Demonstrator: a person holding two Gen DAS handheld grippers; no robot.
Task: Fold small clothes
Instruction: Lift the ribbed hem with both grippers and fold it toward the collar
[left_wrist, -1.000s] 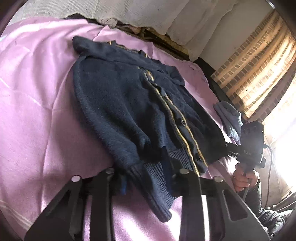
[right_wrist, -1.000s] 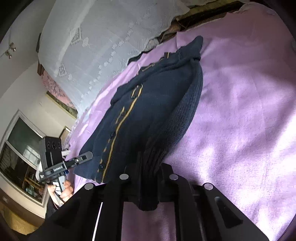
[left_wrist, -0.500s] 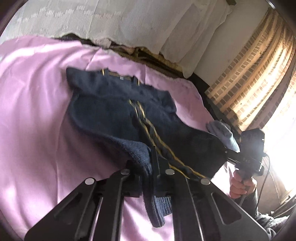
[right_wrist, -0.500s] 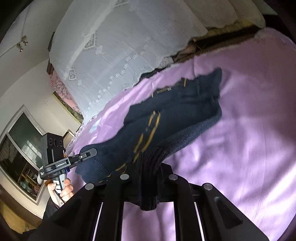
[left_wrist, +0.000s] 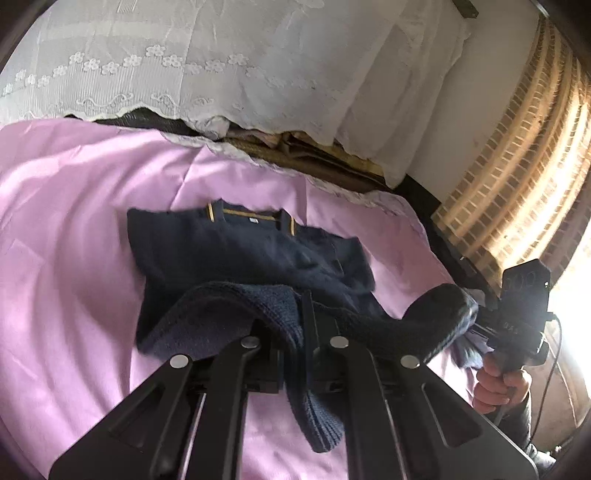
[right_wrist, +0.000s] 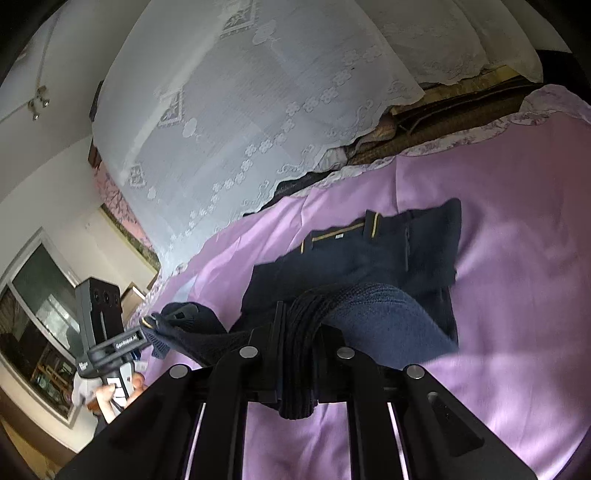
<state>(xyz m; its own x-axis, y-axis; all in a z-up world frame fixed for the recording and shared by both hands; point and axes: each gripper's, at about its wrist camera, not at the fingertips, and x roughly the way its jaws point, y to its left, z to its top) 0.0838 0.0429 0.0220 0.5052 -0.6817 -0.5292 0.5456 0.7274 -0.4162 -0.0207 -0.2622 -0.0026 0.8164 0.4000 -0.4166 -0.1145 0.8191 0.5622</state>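
A small navy knit cardigan (left_wrist: 236, 254) with gold trim lies on the pink sheet (left_wrist: 66, 258), collar at the far end. Its ribbed lower hem is lifted off the sheet and carried over the body toward the collar. My left gripper (left_wrist: 295, 325) is shut on one hem corner, and the fabric hangs down between its fingers. My right gripper (right_wrist: 299, 332) is shut on the other hem corner. The cardigan also shows in the right wrist view (right_wrist: 369, 254). Each gripper appears in the other's view, the right one (left_wrist: 476, 314) and the left one (right_wrist: 147, 328).
A white lace curtain (left_wrist: 221, 62) hangs behind the bed's far edge. A striped, sunlit curtain (left_wrist: 517, 166) is at the right. A light blue cloth (left_wrist: 469, 347) lies partly hidden near the right gripper. A window (right_wrist: 40, 314) is at the far left.
Both grippers have lifted the hem and carried it toward the collar, so the lower half of the cardigan now folds over the upper half. The left gripper has closed on the hem.
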